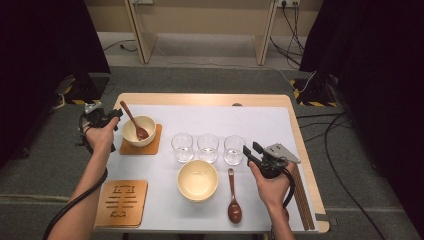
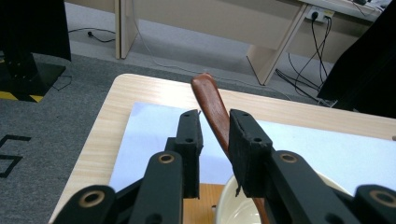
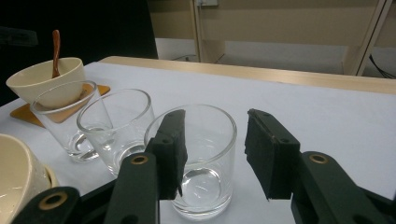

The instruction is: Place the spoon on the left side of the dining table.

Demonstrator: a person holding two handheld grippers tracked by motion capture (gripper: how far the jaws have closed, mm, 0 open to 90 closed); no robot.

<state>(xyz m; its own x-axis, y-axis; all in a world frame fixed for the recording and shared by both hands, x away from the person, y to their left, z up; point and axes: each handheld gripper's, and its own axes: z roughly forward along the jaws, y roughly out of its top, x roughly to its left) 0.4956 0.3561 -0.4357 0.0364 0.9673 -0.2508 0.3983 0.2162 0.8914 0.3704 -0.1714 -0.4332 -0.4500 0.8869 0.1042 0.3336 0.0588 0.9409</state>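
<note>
Tabletop scene — left claw (image 2: 215, 140) part-open around spoon handle (image 2: 212, 105), one pad touching.

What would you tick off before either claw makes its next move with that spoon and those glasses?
1. Spoon handle sits between the left claw pads: ok.
2. Left claw pads pressing on the handle: cannot tell; one pad seems to touch it, and a gap shows at the other.
3. Spoon's bowl sits on its coaster: ok.
4. Right claw lined up with the nearest glass: ok.
5. Right claw open, pads off the glass: ok.
6. Neighbouring glass stands apart from the nearest one: cannot tell; they overlap in the right gripper view.
</note>
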